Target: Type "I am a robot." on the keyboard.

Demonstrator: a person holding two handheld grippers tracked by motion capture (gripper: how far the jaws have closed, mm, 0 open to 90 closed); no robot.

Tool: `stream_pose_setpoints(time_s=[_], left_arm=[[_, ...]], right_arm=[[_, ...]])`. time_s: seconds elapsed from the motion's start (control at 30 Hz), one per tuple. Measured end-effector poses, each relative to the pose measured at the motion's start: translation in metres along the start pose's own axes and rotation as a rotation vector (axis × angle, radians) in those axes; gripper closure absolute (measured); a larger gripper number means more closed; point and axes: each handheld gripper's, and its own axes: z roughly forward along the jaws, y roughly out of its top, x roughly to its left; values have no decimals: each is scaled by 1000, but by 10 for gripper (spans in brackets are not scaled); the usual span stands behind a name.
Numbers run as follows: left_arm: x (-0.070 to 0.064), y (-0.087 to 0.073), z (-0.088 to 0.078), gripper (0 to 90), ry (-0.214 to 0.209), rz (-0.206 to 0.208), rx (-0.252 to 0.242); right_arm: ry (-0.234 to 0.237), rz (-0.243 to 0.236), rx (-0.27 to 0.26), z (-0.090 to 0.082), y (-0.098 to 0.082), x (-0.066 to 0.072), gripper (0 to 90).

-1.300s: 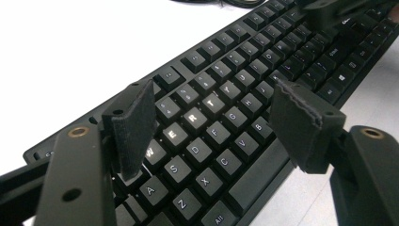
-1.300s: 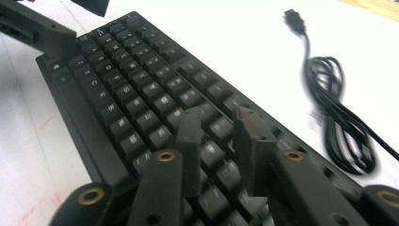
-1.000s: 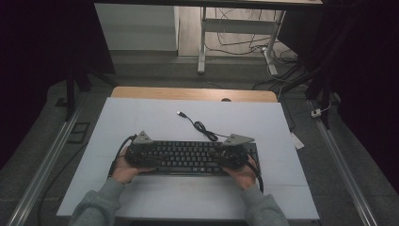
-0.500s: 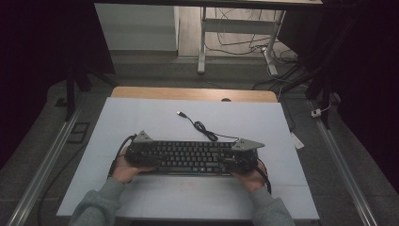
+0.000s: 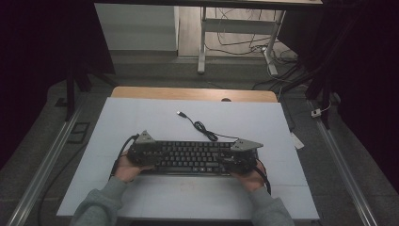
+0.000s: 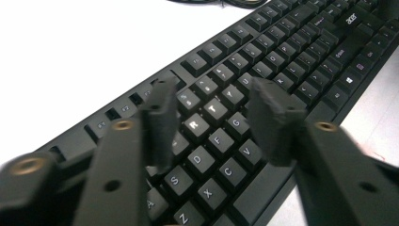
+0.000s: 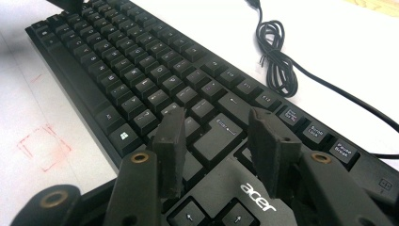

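Left gripper view shows half-open, just-closing jaws above keyboard (image 6: 263, 75) letters; right gripper view's half-open jaws frame its Enter key.

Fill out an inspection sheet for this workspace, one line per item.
Surface: white tabletop, faint red marks near the front edge.
Job's things: black keyboard lying flat, keys up.
Clutter: nothing seen.
Grippers: left gripper over the R-T keys, jaws just closing, nothing between the fingers; right gripper over the Enter key area, jaws apart, gripping nothing.
Cables: keyboard cable loosely coiled behind the keyboard, USB plug lying free.
Surroundings: desk legs and floor wiring beyond the table, metal rails either side.
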Motion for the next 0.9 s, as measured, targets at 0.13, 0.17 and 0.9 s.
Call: stream_pose_setpoints(time_s=[0.13,0.17,0.9], left_arm=[[0,1,5,765,-2,-2,4],[0,1,6,812,-3,-1,6],[-6,4,34,889,24,37,87]], right_arm=[[-1,-2,3,0,0,0,573],[-1,-2,4,1,0,1,573],[-6,-7,11,2,-1,1,569]])
